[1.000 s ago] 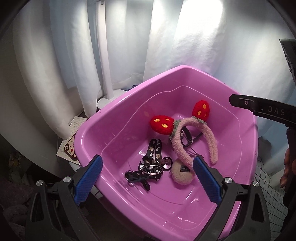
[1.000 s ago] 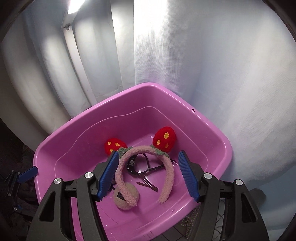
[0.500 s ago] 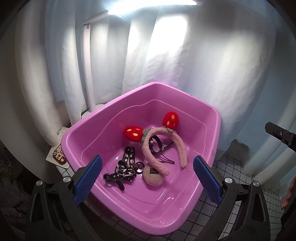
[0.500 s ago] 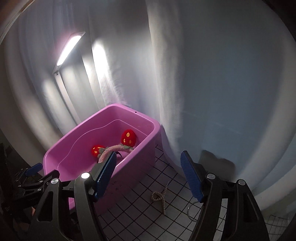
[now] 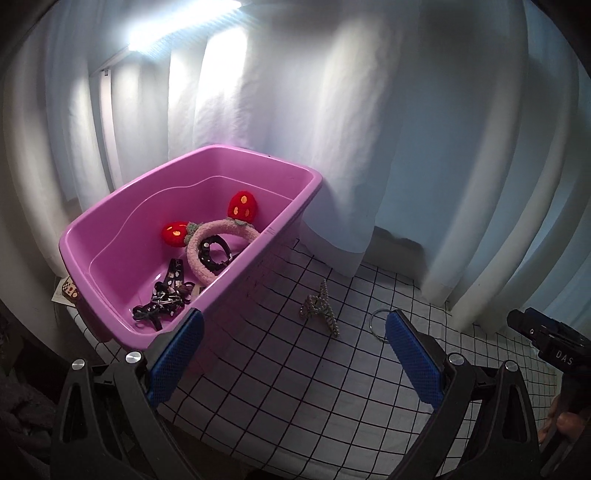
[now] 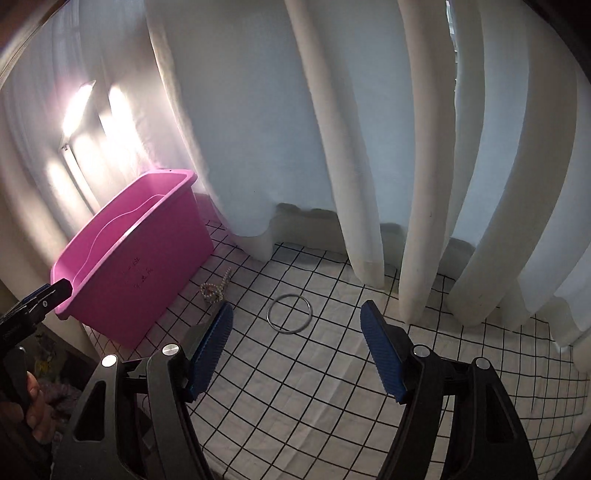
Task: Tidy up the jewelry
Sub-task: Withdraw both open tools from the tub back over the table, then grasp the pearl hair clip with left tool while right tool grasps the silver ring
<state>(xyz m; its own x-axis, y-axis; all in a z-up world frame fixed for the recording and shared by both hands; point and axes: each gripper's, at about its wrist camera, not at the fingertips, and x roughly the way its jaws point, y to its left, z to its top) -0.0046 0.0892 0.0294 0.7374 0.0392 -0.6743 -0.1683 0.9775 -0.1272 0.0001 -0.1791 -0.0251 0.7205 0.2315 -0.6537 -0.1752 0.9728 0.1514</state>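
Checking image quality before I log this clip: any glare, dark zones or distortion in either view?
Left wrist view: lamp bar blown out at top, corners vignetted, grid cloth lines bowed by the fisheye. Right wrist view: glare on curtain behind the pink tub, left edge dark; metal ring sharp.

Gridded cloth point(image 6: 332, 376): pink tub point(image 6: 147, 258), ring point(image 6: 290, 314), bracelet point(image 6: 214, 290).

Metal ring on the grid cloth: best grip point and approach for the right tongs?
The metal ring lies flat on the checked cloth, apart from the beaded chain and the pink tub. Come straight down with the open right tongs and pinch the near rim, one finger inside the hoop, one outside. It probably offers no height for a side grip.
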